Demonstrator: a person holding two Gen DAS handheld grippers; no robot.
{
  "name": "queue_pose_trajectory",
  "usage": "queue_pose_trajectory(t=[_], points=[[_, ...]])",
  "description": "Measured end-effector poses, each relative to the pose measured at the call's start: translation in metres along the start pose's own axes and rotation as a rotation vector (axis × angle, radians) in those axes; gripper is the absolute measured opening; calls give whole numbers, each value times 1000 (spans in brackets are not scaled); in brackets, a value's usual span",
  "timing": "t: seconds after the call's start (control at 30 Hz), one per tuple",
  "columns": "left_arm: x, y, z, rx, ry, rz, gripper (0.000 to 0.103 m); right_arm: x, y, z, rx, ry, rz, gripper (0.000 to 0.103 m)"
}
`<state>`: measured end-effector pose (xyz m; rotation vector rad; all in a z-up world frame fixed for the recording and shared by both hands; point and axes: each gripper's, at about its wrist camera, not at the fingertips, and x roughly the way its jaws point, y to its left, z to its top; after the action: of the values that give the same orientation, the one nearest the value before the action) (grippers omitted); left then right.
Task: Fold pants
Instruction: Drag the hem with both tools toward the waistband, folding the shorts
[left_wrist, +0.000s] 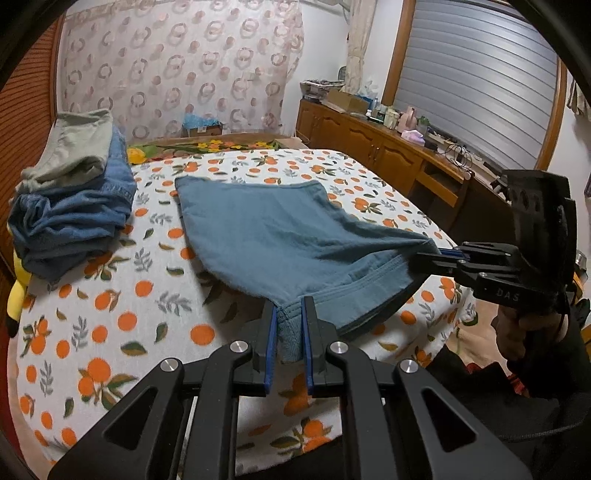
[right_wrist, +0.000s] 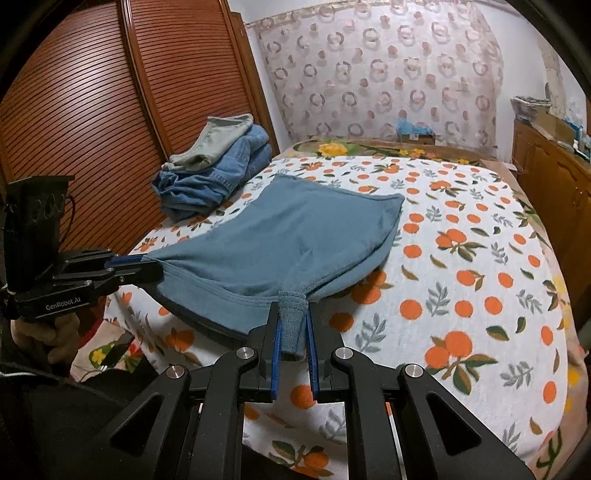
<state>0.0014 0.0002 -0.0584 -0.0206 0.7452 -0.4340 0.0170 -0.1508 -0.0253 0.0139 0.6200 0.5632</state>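
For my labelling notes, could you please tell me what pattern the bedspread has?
The bedspread is white with oranges and grey-green leaves, clearest in the right wrist view.

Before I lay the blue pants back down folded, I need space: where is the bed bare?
The orange-print blanket is bare right of the blue pants up to the wooden cabinets, and along the near edge. It is crowded at the far left, where a clothes pile sits by the louvred doors.

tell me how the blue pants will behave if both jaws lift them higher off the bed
Probably floppy: the blue pants already sag between the left gripper and right gripper. Likely light, since only small pinches of fabric hold them up. The far end would probably drag across the bedspread.
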Motion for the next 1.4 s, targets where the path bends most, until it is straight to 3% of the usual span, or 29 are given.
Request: queue_pose_trajectory(t=[0.37, 0.67, 1.03, 1.23, 1.4], points=[[13, 16, 40, -3, -57, 36, 13, 7, -9, 29, 5, -91, -23, 11], [35, 29, 66, -12, -55, 62, 13, 29, -22, 47, 13, -103, -37, 11], [73, 51, 93, -13, -22, 109, 13, 79, -40, 73, 64, -84, -51, 11], [91, 62, 92, -40, 8, 111, 13, 105, -42, 82, 42, -37, -91, 11], [94, 66, 85, -58, 15, 101, 23, 115, -39, 82, 21, -8, -122, 15]])
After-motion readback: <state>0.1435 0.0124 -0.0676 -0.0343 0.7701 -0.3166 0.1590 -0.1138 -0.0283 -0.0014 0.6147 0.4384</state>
